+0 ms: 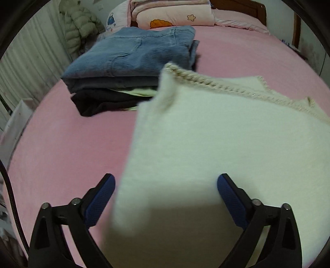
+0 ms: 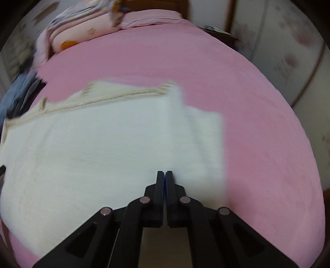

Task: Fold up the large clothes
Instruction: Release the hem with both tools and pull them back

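Observation:
A white fluffy sweater (image 1: 216,148) with a beaded trim lies folded on the pink bed (image 1: 61,144). It also shows in the right wrist view (image 2: 92,148). My left gripper (image 1: 166,181) is open, its blue pads (image 1: 103,198) spread on either side of the sweater's near left edge. My right gripper (image 2: 165,175) is shut with its tips over the sweater's near right part; I see no cloth between the fingers.
A stack of folded clothes with blue jeans (image 1: 136,55) on top sits at the far left of the bed. Pink pillows and a quilt (image 1: 173,14) lie at the headboard. A puffer jacket (image 1: 80,24) hangs at the left wall. A wardrobe (image 2: 288,51) stands to the right.

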